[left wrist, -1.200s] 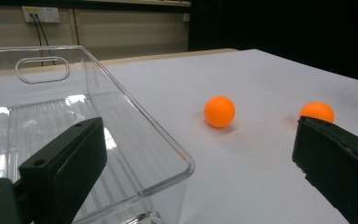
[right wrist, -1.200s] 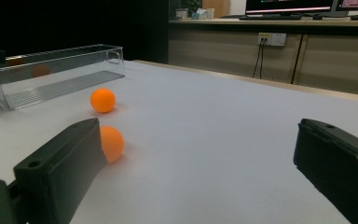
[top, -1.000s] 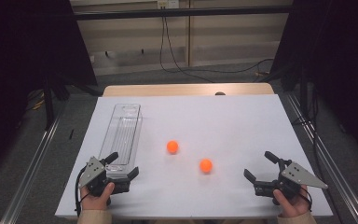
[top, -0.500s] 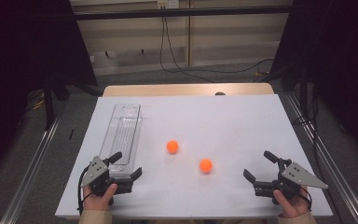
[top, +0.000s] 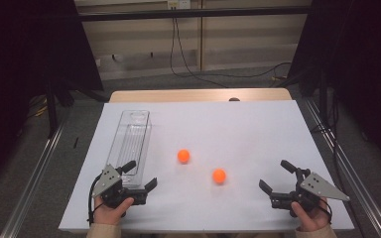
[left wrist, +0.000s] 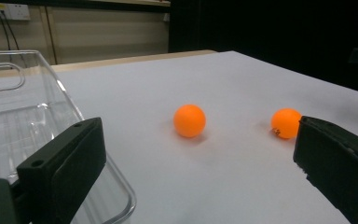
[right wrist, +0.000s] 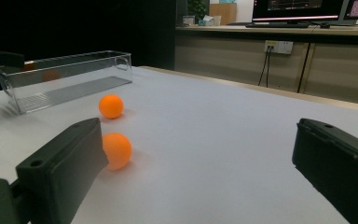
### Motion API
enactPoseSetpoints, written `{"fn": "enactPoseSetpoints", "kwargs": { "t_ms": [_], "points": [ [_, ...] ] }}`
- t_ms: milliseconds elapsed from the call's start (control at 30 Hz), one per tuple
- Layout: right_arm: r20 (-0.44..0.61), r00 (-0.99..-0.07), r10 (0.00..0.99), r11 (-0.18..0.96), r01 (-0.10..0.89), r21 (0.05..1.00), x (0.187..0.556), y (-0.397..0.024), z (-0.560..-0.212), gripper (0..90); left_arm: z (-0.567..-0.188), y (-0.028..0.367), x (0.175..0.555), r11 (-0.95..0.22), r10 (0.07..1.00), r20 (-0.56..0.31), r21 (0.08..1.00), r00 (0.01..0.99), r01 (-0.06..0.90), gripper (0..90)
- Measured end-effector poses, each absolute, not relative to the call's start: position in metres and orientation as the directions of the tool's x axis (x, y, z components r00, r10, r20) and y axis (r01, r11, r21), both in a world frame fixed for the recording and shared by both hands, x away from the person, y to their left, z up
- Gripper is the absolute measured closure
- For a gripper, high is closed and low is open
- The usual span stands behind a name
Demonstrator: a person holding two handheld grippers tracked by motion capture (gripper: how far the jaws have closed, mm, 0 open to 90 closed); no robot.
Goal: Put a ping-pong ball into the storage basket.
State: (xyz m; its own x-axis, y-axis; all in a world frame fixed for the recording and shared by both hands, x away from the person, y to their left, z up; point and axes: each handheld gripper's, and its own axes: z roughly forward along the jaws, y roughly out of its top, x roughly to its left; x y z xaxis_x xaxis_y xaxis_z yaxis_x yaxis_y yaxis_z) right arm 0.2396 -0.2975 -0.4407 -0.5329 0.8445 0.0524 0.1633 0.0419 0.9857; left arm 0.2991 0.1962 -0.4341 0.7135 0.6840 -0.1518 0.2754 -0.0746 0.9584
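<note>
The left gripper (top: 139, 177) rests at the near left of the table (top: 258, 129), held in a hand (top: 110, 210), its jaws spread wide with nothing between them. One jaw sits over the near end of the clear bin (top: 131, 144), the other over bare table just beside that end; in the left gripper view the bin's rim (left wrist: 98, 154) runs close past the left jaw. The right gripper (top: 278, 177) rests at the near right, held in the other hand (top: 311, 218), its jaws also wide apart and gripping nothing. Between the two grippers lie two orange balls, apart from each other and both on the bare table. The near ball (top: 219, 175) lies closer to the right gripper; in the right gripper view it shows just behind the left jaw (right wrist: 116, 150). The far ball (top: 183, 156) lies a little farther up the table and nearer the bin, though apart from it. The bin is long and narrow and runs away from the person along the left side of the table. Beyond the far edge a cable (top: 178, 54) trails across the floor.
</note>
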Motion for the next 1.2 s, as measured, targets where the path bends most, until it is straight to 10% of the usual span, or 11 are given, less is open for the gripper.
{"fn": "enactPoseSetpoints", "kwargs": {
  "t_ms": [1200],
  "points": [
    [0.050,-0.545,0.837,0.046,0.162,0.986,0.239,-0.296,-0.441,1.7,-0.430,0.160,0.306,-0.133,0.629,-0.137,0.951,0.765,0.279,2.5]
  ]
}}
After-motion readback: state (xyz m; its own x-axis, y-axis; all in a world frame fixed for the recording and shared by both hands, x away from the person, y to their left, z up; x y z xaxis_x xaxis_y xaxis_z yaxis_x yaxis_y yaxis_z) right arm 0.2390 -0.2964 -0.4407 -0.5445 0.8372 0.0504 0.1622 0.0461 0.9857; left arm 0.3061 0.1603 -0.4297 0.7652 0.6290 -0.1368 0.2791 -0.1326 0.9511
